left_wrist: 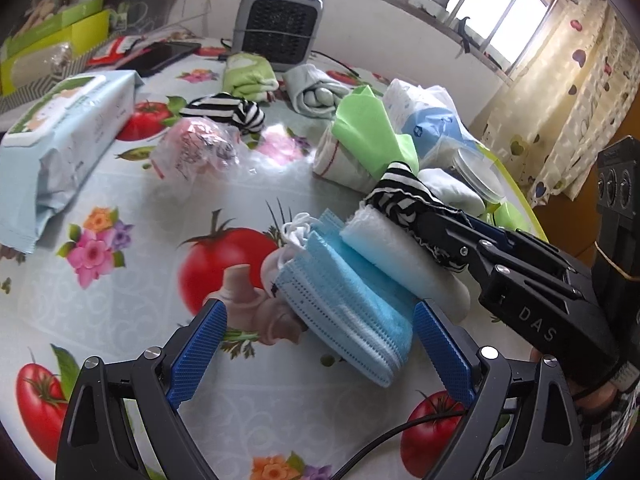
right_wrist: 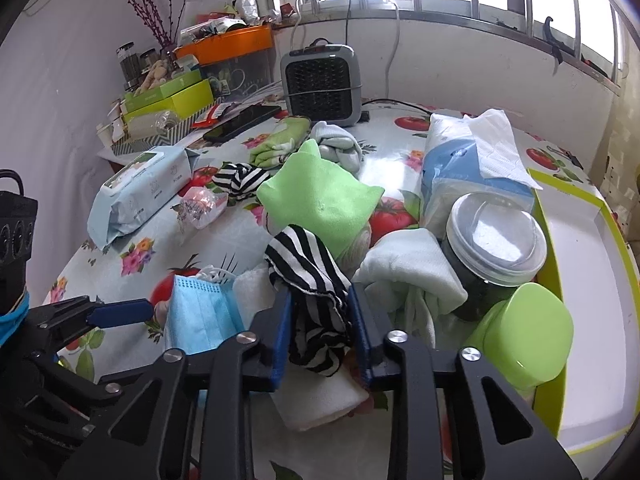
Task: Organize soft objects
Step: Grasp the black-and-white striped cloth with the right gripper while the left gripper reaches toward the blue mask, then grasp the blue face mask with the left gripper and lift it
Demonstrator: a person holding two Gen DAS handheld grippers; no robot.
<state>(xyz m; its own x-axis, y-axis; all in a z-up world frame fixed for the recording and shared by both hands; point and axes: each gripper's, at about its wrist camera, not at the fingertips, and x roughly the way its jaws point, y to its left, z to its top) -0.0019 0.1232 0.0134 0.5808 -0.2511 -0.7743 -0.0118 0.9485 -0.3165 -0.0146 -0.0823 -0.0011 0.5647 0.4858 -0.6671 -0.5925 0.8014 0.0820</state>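
Observation:
A black-and-white striped sock [right_wrist: 308, 276] lies on a folded white towel [right_wrist: 320, 396], and my right gripper [right_wrist: 320, 290] is shut on it, both blue pads pressing its sides. In the left wrist view the same sock [left_wrist: 396, 192] bunches at the tip of the right gripper [left_wrist: 424, 216]. My left gripper [left_wrist: 320, 306] is open, with a stack of blue face masks [left_wrist: 344, 312] lying on the table between its fingers, untouched by the pads. A second striped sock [left_wrist: 228, 110] lies farther back.
Around the towel sit a green cloth [right_wrist: 320, 200], a pale cloth [right_wrist: 408, 272], a lidded jar [right_wrist: 496, 240], a green tub [right_wrist: 524, 332], a tissue pack [right_wrist: 460, 176] and a white box with a yellow-green rim [right_wrist: 548, 240]. Left are a wipes pack [left_wrist: 68, 132] and a bagged pink item [left_wrist: 196, 144]; a heater [left_wrist: 280, 28] stands behind.

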